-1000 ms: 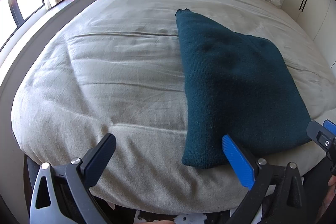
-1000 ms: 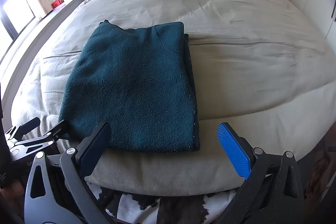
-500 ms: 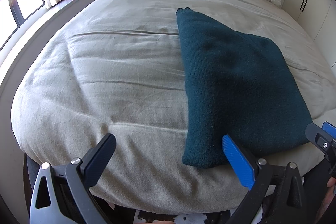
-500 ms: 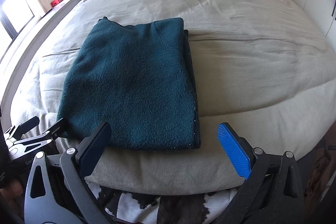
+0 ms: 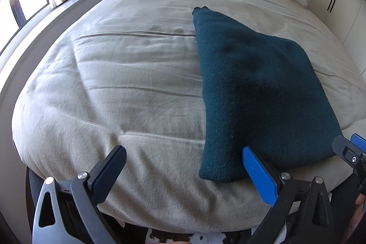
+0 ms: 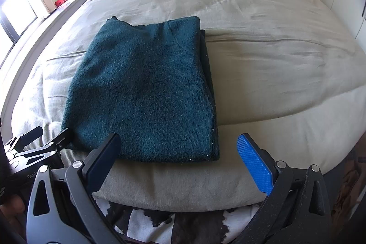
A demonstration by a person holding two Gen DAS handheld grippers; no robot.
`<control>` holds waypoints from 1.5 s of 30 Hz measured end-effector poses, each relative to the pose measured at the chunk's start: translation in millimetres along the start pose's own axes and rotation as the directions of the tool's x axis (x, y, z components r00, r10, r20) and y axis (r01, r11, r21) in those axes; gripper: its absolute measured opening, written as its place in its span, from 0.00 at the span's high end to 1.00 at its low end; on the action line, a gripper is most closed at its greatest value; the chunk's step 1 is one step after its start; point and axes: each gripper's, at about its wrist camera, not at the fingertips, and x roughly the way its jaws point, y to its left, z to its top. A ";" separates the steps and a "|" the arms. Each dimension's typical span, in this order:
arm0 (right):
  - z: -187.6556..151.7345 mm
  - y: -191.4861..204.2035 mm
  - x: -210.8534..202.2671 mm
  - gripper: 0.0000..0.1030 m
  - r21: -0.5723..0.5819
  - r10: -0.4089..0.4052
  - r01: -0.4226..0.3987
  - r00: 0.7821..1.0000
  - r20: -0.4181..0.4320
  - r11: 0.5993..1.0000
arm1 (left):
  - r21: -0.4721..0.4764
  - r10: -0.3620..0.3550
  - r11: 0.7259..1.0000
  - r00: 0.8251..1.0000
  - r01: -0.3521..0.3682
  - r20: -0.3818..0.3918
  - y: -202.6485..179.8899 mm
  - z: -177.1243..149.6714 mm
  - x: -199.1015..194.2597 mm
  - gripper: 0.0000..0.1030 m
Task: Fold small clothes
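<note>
Both grippers off the cloth, teal knit lying folded at the bed's near edge.

L to R: left gripper (image 5: 183,172) hangs empty, fingers spread wide, over bare bedding w/ only its blue finger near the knit's near-left corner; the folded teal sweater (image 6: 146,93) sits flat on the beige bed (image 6: 274,65), prob. kept close so both tools reach it; right gripper (image 6: 180,162) is also spread, holding nothing, just short of the near hem. Right view shows stacked layers along the knit's right edge, which the left view doesn't; left view shows the far-left corner poking up.
</note>
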 end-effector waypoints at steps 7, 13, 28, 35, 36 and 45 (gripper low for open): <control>-0.4 0.4 0.2 0.00 0.000 -0.001 0.001 1.000 0.000 1.000 | -0.001 0.000 1.000 1.000 0.000 -0.001 -0.3 0.3 -0.3 0.00; -0.4 0.3 0.1 0.00 0.000 0.000 0.000 1.000 -0.001 1.000 | 0.000 -0.002 1.000 1.000 0.002 -0.003 2.0 -1.0 0.9 0.00; -1.2 0.9 0.7 0.00 0.000 0.001 -0.001 1.000 -0.003 1.000 | 0.000 -0.002 1.000 1.000 0.002 -0.003 1.2 0.1 1.2 0.00; -1.5 1.1 0.7 0.00 0.000 0.001 -0.001 1.000 -0.004 1.000 | 0.001 -0.002 1.000 1.000 0.002 -0.004 1.7 0.2 1.5 0.00; -1.0 0.8 0.7 0.00 0.000 0.001 -0.001 1.000 -0.004 1.000 | 0.001 -0.002 1.000 1.000 0.002 -0.004 1.7 0.3 1.4 0.00; -3.5 0.2 1.9 0.00 0.001 0.002 -0.002 1.000 -0.006 1.000 | -0.003 -0.005 1.000 1.000 0.005 -0.006 5.0 0.6 3.2 0.00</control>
